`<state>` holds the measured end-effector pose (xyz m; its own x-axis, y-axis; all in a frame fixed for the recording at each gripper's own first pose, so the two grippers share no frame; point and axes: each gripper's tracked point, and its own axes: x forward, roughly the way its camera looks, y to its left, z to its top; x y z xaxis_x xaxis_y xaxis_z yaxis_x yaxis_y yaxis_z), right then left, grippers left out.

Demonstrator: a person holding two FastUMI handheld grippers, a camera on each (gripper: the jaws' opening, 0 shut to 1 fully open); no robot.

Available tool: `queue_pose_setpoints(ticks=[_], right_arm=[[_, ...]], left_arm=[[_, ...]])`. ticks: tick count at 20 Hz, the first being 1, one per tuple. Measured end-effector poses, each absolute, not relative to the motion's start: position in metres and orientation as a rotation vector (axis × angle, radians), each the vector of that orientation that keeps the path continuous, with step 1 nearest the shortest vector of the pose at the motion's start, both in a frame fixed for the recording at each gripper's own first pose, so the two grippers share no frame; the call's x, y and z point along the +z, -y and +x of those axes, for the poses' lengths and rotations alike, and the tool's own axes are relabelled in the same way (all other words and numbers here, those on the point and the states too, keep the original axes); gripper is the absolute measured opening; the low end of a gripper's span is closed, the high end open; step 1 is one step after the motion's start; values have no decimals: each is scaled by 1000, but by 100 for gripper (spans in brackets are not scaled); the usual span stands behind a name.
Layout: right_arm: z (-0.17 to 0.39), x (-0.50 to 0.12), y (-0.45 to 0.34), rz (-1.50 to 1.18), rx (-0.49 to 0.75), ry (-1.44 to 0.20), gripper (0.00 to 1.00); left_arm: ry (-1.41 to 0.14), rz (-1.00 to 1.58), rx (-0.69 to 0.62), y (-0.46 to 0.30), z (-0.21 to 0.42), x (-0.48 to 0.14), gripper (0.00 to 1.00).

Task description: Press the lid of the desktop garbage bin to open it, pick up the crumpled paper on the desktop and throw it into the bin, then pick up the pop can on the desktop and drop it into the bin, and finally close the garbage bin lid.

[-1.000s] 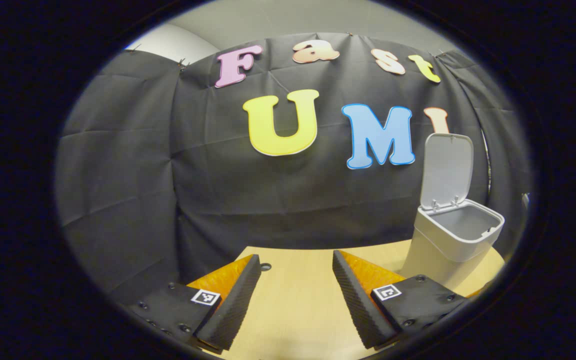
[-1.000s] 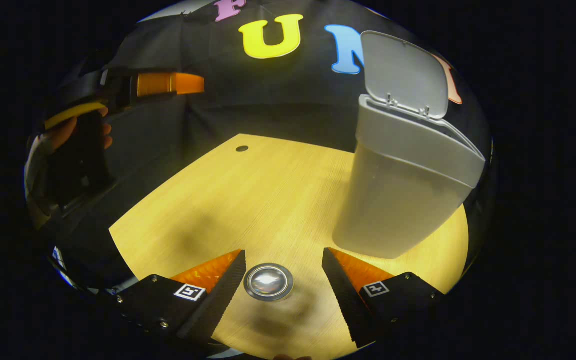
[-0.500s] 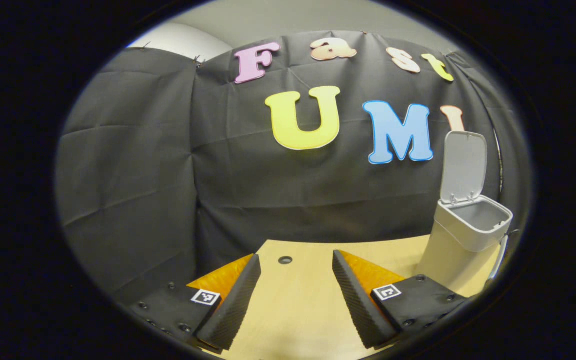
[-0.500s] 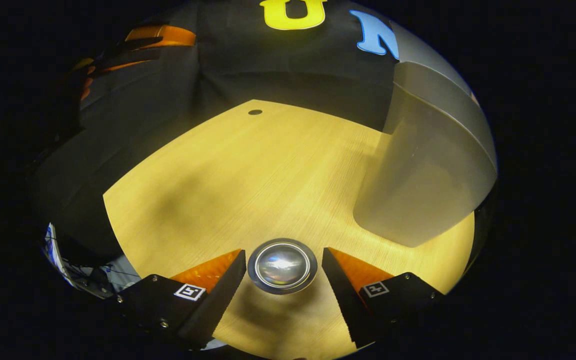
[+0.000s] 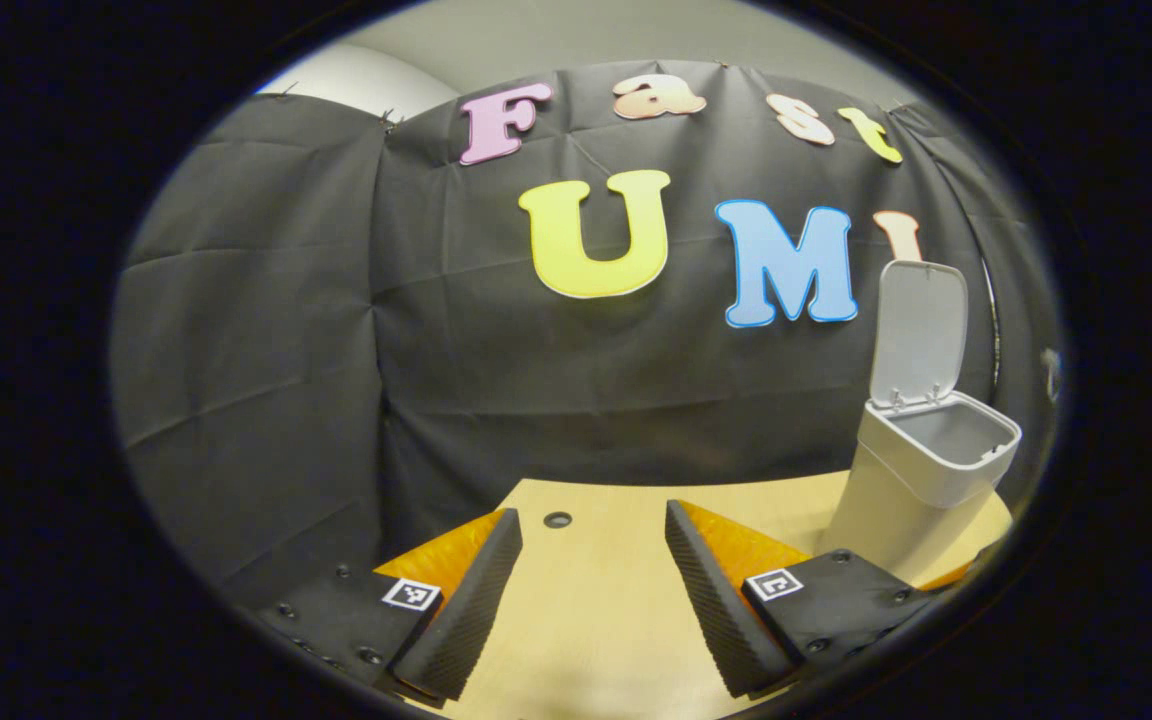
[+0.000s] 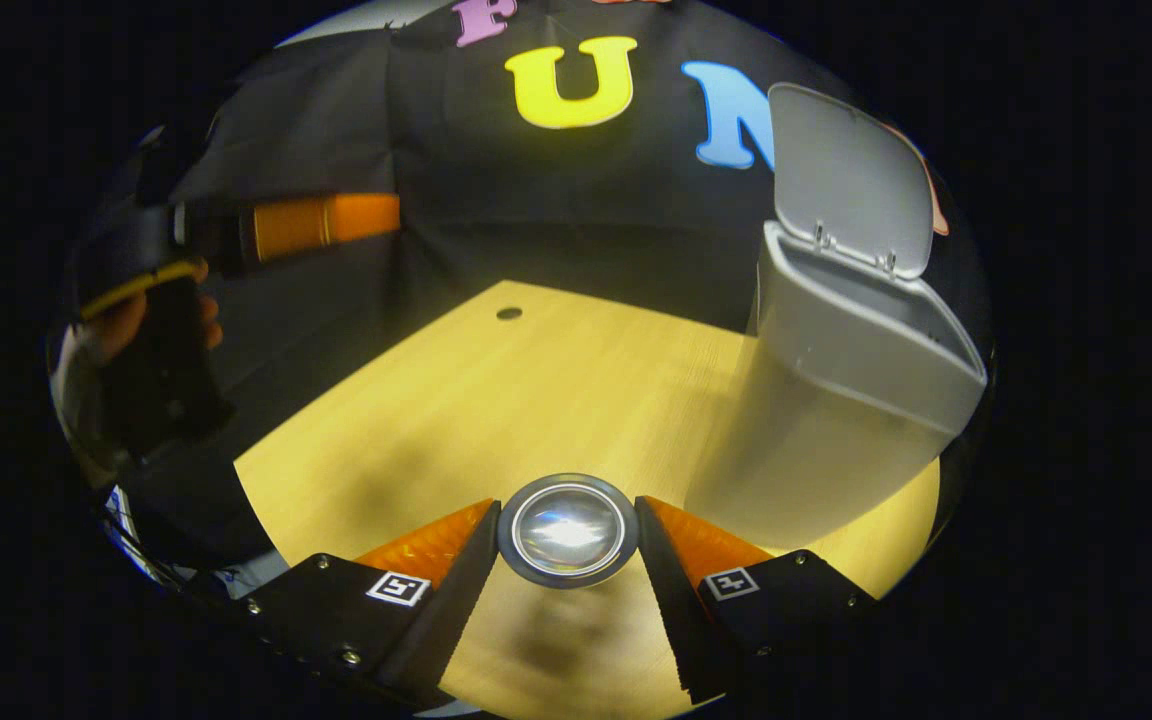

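Note:
In the right gripper view, the pop can point(image 6: 568, 530) is seen end-on, its shiny silver end facing me. My right gripper point(image 6: 566, 512) is shut on it, one finger pressing each side, above the wooden table point(image 6: 496, 400). The white bin point(image 6: 836, 400) stands just to the right with its lid point(image 6: 841, 175) raised. In the left gripper view, my left gripper point(image 5: 591, 520) is open with nothing between its fingers, over the table's left part. The bin point(image 5: 921, 480) stands at the right, its lid point(image 5: 921, 330) upright.
A small round hole point(image 5: 557, 520) marks the table near its far edge, also seen as a hole point(image 6: 509, 313) in the right gripper view. There, a hand point(image 6: 116, 325) holds the left gripper point(image 6: 316, 222) at the far left, above the table's edge.
My right gripper's fingers have moved in onto the can's sides, and the view has tilted up so the bin's lid shows again. The left gripper has shifted only slightly.

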<state>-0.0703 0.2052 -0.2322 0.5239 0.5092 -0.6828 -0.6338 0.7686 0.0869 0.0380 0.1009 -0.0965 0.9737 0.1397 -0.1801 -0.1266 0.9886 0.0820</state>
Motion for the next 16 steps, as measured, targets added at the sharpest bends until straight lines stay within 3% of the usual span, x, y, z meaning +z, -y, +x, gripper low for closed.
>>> queue_pose_setpoints(ticks=[5, 8, 10, 11, 16], right_arm=[[-23, -118, -210, -73, 655, -496, 84], [31, -53, -187, -35, 546, -328, 84], [48, -42, -163, -51, 477, -284, 84], [61, -42, -141, -71, 417, -272, 84], [75, -58, -98, -111, 306, -294, 84]], left_arm=[[-180, 68, 99, -81, 43, -95, 100], [-176, 59, 79, -71, 45, -93, 100], [-176, 55, 71, -67, 46, -94, 100], [-176, 54, 67, -66, 46, -93, 84], [-185, 47, 65, -64, 46, -98, 100]])
